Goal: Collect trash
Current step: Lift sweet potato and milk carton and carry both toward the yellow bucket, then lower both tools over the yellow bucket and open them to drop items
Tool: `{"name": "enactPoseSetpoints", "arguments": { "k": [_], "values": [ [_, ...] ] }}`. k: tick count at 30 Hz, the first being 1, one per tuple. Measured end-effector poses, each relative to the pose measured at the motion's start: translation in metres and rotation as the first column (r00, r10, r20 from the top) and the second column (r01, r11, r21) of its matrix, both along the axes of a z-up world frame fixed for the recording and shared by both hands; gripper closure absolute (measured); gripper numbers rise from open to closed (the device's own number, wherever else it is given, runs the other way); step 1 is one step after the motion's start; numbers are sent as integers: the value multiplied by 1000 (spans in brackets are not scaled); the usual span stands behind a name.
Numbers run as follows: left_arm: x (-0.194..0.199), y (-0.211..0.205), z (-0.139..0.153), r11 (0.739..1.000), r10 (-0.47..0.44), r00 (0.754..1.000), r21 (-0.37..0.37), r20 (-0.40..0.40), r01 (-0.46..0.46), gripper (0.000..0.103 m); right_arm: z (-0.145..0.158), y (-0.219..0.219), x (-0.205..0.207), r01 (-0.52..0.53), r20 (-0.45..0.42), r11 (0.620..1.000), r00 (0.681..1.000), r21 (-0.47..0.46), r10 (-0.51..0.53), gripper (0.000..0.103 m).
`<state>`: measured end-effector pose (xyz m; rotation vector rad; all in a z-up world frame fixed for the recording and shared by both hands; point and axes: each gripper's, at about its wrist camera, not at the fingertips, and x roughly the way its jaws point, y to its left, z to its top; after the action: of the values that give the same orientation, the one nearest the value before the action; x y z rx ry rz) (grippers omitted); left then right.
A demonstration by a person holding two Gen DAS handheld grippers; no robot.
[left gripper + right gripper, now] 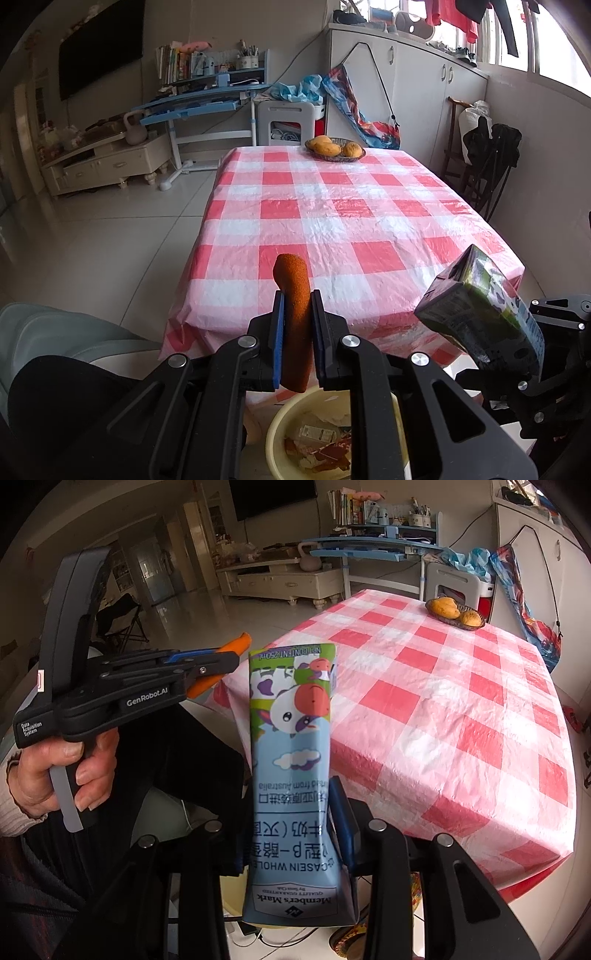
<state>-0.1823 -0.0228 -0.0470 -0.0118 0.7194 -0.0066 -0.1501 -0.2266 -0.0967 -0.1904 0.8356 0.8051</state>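
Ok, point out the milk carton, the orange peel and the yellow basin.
milk carton (291,760): right wrist view, on its printed front face.
orange peel (295,314): left wrist view, on the middle of the strip.
yellow basin (275,424): left wrist view, on its near-left rim.

Black GenRobot.AI-marked gripper (218,662), silver screws, ribbed pale sleeve (14,812)

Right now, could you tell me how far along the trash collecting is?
Done: wrappers already lie in the yellow basin. In hand: the left tongs grip an orange peel, the right tongs a milk carton. Left: dropping both in. The checked table shows only a fruit basket.
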Motion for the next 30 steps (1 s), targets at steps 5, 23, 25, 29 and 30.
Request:
{"name": "enactPoseSetpoints", "arguments": {
  "k": [5,23,25,29,30],
  "values": [
    [-3,-4,-4,1000,-6,1000,4,-15,6,90,-6,6,-7,-31,-16,999,999,-23,31,66],
    [-7,-3,-11,1000,0,998,-5,-63,-1,90,-34,37,-25,-164,-80,976,985,-140,154,66],
    [-7,-3,-12,1000,0,998,-10,-67,-1,90,-36,38,-26,-173,-82,974,983,-149,162,66],
    [-6,0,-16,999,5,995,-41,-99,-9,90,-37,39,-28,-178,-87,971,982,-160,166,66],
    [-6,2,-18,998,9,994,-57,-112,-15,90,-38,39,-28,-178,-89,970,982,-164,165,66]
  ]
}}
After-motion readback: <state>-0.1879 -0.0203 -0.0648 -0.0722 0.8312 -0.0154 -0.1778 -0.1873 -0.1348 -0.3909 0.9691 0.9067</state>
